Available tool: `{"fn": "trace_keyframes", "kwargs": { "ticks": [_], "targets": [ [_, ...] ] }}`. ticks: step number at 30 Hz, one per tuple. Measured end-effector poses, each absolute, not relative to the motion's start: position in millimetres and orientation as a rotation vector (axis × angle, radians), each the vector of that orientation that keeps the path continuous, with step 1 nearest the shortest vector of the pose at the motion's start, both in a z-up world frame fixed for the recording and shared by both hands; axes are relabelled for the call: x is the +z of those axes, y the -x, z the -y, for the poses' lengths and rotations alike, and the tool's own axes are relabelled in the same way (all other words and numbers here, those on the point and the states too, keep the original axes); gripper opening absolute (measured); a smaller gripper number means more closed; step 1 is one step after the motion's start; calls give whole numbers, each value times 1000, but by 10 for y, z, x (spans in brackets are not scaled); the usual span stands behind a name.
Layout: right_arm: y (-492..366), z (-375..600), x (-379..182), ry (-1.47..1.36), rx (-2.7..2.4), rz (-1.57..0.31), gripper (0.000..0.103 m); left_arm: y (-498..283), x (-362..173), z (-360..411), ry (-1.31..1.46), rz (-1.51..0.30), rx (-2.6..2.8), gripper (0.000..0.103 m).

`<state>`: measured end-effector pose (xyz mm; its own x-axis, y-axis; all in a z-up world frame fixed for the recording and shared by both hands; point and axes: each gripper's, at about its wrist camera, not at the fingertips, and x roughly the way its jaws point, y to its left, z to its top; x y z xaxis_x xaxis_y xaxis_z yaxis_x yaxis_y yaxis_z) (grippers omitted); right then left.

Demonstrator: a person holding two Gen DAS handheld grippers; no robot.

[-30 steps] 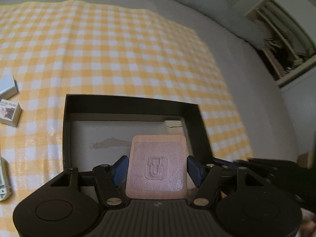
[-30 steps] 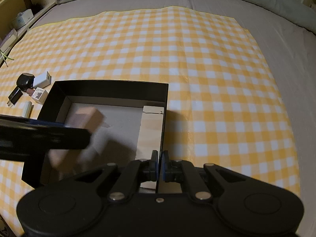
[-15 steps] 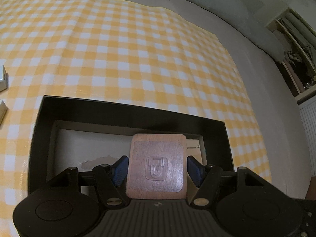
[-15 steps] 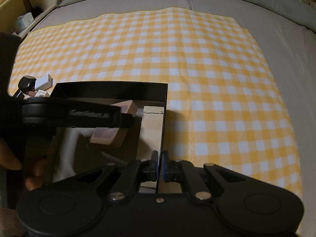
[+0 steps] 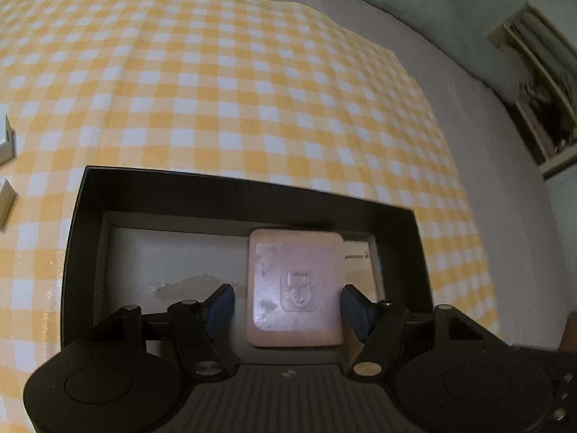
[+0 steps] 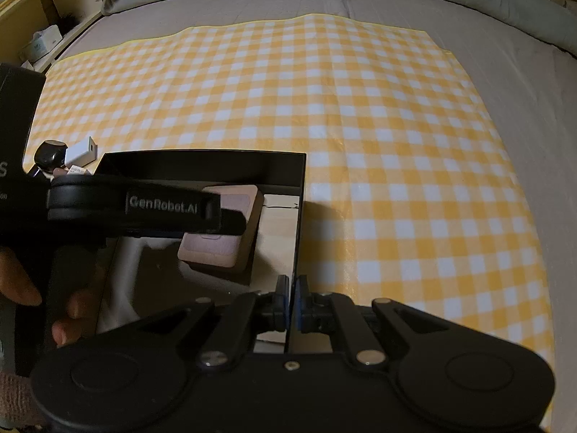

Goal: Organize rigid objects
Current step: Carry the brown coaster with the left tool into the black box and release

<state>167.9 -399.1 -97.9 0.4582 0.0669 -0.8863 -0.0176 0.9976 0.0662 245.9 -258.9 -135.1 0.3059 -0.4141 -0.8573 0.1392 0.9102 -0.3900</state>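
Wooden block [image 5: 294,290] inside black box [image 5: 245,195], between parted jaws, untouched.

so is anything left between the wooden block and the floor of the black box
Nothing visible is. The wooden block is already inside the black box, apparently resting on its pale floor, with the left tongs open on either side of it. No other item shows inside the box.

— Where was the block [image 5: 295,288]?
— Inside the box [image 5: 234,195], toward its right wall, between the fingers of my left gripper [image 5: 288,305], which stood apart from it.
— And your right gripper [image 6: 291,288]?
— Clamped on that right wall, at the near corner.
— The box itself?
— On the cloth [image 5: 216,90] spread over the bed [image 6: 523,54], with small plugs [image 6: 81,151] just beside its far left corner.
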Motion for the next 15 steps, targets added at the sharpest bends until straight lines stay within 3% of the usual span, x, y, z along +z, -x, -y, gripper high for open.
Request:
{"fn": "trace_keyframes", "kwargs": {
  "ticks": [6, 15],
  "targets": [
    [-1675, 3999, -979, -51, 54, -1093, 4, -2401, -1344, 2666, 166, -1177, -319, 65],
    [-1672, 3994, -979, -52, 55, -1094, 4, -2408, -1351, 2670, 250, -1200, -411, 65]
  ]
}}
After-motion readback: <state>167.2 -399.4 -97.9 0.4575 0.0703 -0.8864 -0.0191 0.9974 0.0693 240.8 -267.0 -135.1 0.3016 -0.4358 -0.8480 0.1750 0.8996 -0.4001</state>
